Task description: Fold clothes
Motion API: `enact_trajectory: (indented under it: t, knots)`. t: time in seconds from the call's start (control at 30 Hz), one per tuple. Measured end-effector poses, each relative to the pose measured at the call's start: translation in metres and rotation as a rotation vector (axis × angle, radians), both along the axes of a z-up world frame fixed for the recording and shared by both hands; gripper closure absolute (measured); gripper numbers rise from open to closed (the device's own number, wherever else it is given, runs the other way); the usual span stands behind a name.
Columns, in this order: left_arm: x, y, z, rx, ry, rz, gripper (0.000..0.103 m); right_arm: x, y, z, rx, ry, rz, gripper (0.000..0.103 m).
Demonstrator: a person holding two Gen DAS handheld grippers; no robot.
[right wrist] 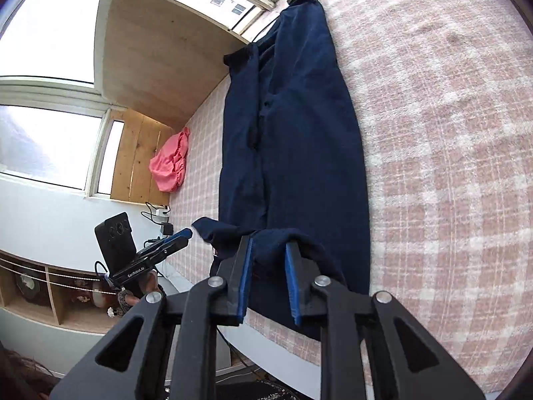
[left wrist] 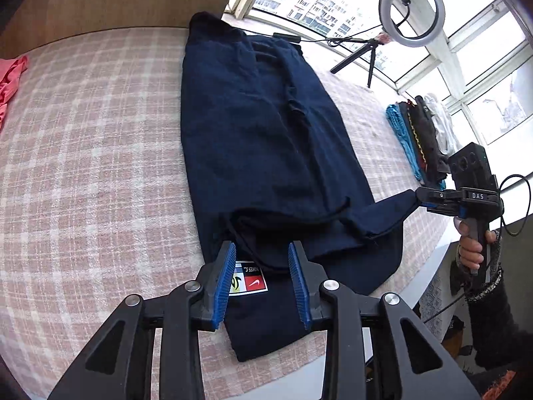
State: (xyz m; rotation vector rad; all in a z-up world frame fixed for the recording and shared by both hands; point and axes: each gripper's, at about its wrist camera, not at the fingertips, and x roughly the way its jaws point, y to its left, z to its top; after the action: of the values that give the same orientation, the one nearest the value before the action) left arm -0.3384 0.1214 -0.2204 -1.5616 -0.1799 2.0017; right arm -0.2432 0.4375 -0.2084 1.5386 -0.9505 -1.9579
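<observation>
A long navy garment (left wrist: 253, 126) lies stretched lengthwise down a bed covered in a pink and white checked blanket (left wrist: 93, 153), folded into a narrow strip that runs from the near edge toward the window. Its near end, with a small square brand label (left wrist: 248, 280), sits between the blue pads of your left tool (left wrist: 263, 280). The jaws there stand narrowly apart with the cloth below them, and the pads do not appear to press on it.

Your right tool (right wrist: 268, 280), seen from its own camera, has a raised fold of the same navy cloth between its blue pads. From the left camera, that tool sits at the right edge of the bed with a corner of the garment pulled out to its tip, so it looks to be gripping the fabric. Your hand (left wrist: 471, 250) holds its handle.

A crumpled coral garment (right wrist: 170, 163) lies at the far side of the bed. A stack of folded clothes (left wrist: 418, 136) rests near the window, beside a ring light (left wrist: 411, 11) on a small tripod.
</observation>
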Motion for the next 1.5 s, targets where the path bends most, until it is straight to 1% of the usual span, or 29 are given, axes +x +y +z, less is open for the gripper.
enact_trajectory:
  t: [0.03, 0.1, 0.13, 0.17, 0.2, 0.27, 0.3, 0.33, 0.43, 0.47, 0.53, 0.6, 0.67, 0.7, 0.73, 0.77, 0.8, 0.87, 0.93, 0.97, 1.0, 1.03, 1.1, 1.17, 1.23, 1.27, 1.33, 1.43, 1.5]
  knots:
    - [0.002, -0.007, 0.004, -0.007, 0.016, 0.013, 0.073, -0.006, 0.003, 0.003, 0.021, 0.016, 0.008, 0.083]
    - [0.010, -0.021, 0.015, -0.013, 0.050, 0.036, 0.068, -0.010, 0.005, 0.008, 0.082, 0.050, 0.031, 0.071]
    - [0.015, -0.027, 0.021, -0.011, 0.066, 0.046, 0.062, -0.008, 0.004, 0.012, 0.130, 0.071, 0.049, 0.066]
    - [0.023, -0.031, 0.022, -0.026, 0.082, 0.051, 0.055, -0.005, 0.001, 0.015, 0.173, 0.106, 0.085, 0.066]
    - [0.031, -0.035, 0.022, -0.043, 0.098, 0.054, 0.052, 0.000, -0.005, 0.016, 0.205, 0.139, 0.140, 0.066]
    - [0.044, -0.032, 0.013, -0.078, 0.083, 0.026, 0.052, 0.006, -0.015, 0.011, 0.275, 0.168, 0.222, 0.063]
    - [0.046, -0.027, 0.007, -0.085, 0.061, 0.011, 0.052, 0.006, -0.020, 0.004, 0.316, 0.169, 0.243, 0.063]
    - [0.048, -0.023, 0.000, -0.083, 0.038, -0.002, 0.052, 0.007, -0.025, -0.002, 0.328, 0.170, 0.274, 0.063]
    - [0.048, -0.012, -0.017, -0.110, -0.011, 0.004, 0.052, 0.005, -0.044, -0.016, 0.341, 0.166, 0.340, 0.063]
    - [0.047, -0.010, -0.023, -0.117, -0.029, 0.010, 0.052, 0.004, -0.054, -0.016, 0.332, 0.176, 0.379, 0.063]
    - [0.045, -0.010, -0.028, -0.096, -0.058, 0.002, 0.052, -0.001, -0.077, -0.012, 0.305, 0.201, 0.475, 0.063]
    - [0.043, -0.006, -0.027, -0.094, -0.061, -0.028, 0.054, -0.006, -0.101, -0.013, 0.287, 0.199, 0.567, 0.063]
    - [0.038, 0.005, -0.021, -0.072, -0.036, -0.087, 0.054, -0.012, -0.115, -0.021, 0.284, 0.183, 0.621, 0.063]
    - [0.031, 0.011, -0.019, -0.058, -0.024, -0.101, 0.054, -0.020, -0.116, -0.026, 0.294, 0.172, 0.625, 0.063]
    - [0.023, 0.018, -0.017, -0.044, -0.012, -0.113, 0.054, -0.033, -0.114, -0.029, 0.305, 0.161, 0.607, 0.063]
    - [0.015, 0.025, -0.015, -0.030, 0.000, -0.126, 0.053, -0.053, -0.108, -0.028, 0.316, 0.157, 0.551, 0.063]
    - [0.004, 0.029, -0.015, -0.080, 0.029, -0.100, 0.054, -0.072, -0.097, -0.023, 0.322, 0.160, 0.470, 0.063]
    - [-0.014, 0.025, -0.014, -0.194, 0.092, 0.005, 0.056, -0.075, -0.067, -0.011, 0.335, 0.170, 0.336, 0.063]
    - [-0.019, 0.009, -0.010, -0.183, 0.097, 0.072, 0.055, -0.078, -0.036, 0.001, 0.346, 0.178, 0.202, 0.062]
    - [-0.015, 0.002, -0.008, -0.166, 0.090, 0.073, 0.055, -0.080, -0.021, 0.007, 0.352, 0.183, 0.135, 0.058]
    - [-0.010, -0.005, -0.006, -0.148, 0.081, 0.070, 0.055, -0.077, -0.009, 0.010, 0.354, 0.180, 0.087, 0.056]
    - [-0.003, -0.009, -0.006, -0.150, 0.072, 0.057, 0.053, -0.066, -0.004, 0.009, 0.349, 0.160, 0.091, 0.056]
    - [0.013, -0.017, -0.005, -0.159, 0.053, 0.029, 0.053, -0.039, 0.002, 0.001, 0.337, 0.113, 0.102, 0.055]
    - [0.033, -0.024, -0.004, -0.167, 0.036, 0.003, 0.053, -0.010, 0.002, -0.011, 0.347, 0.051, 0.092, 0.055]
    - [0.057, -0.033, -0.009, -0.154, 0.006, -0.009, 0.053, 0.020, 0.001, -0.023, 0.347, -0.007, 0.087, 0.055]
    - [0.068, -0.037, -0.011, -0.143, -0.014, -0.013, 0.053, 0.034, -0.001, -0.027, 0.350, -0.020, 0.091, 0.055]
    - [0.086, -0.041, -0.015, -0.135, -0.043, -0.020, 0.053, 0.057, -0.003, -0.032, 0.361, -0.021, 0.099, 0.055]
    - [0.099, -0.040, -0.018, -0.105, -0.029, -0.036, 0.054, 0.080, -0.007, -0.034, 0.368, 0.002, 0.117, 0.055]
    - [0.102, -0.033, -0.022, -0.112, -0.023, -0.060, 0.055, 0.085, -0.011, -0.031, 0.409, 0.042, 0.135, 0.055]
